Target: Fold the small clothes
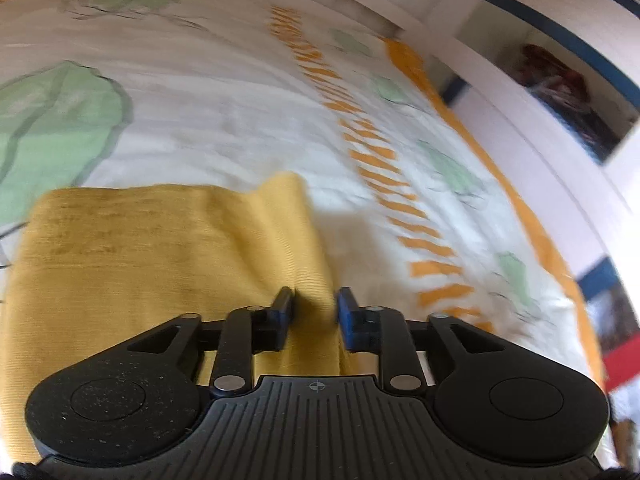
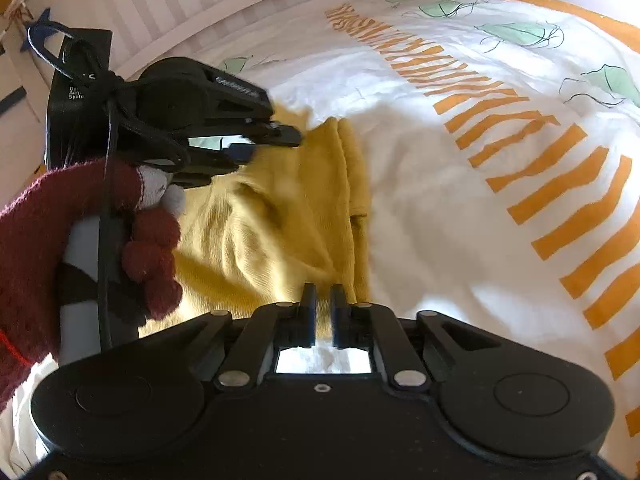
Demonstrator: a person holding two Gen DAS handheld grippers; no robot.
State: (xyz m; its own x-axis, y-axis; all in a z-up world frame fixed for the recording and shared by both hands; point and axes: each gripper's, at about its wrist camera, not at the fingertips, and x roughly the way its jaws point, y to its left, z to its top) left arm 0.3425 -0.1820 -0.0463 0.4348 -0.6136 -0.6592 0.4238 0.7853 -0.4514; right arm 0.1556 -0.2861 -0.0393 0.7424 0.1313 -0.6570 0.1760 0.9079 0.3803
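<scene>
A yellow garment (image 1: 160, 260) lies folded on the white bedsheet (image 1: 224, 120) with its green leaves and orange stripes. My left gripper (image 1: 316, 306) hangs over the garment's right edge. Its jaws stand apart, with yellow cloth showing in the gap. In the right wrist view the same garment (image 2: 272, 232) lies rumpled, with a doubled edge on its right side. My right gripper (image 2: 322, 300) is at the garment's near edge, its jaws a narrow slit apart over the cloth. The left gripper (image 2: 272, 145) reaches in from the upper left, held by a hand in a dark red glove (image 2: 80, 220).
A white slatted headboard or wall (image 2: 180, 0) runs along the far side of the bed. The sheet's orange border (image 1: 520, 208) marks the bed's right edge. Beyond it stands a white shelf with dark objects (image 1: 560, 92). Bare sheet (image 2: 420, 200) lies right of the garment.
</scene>
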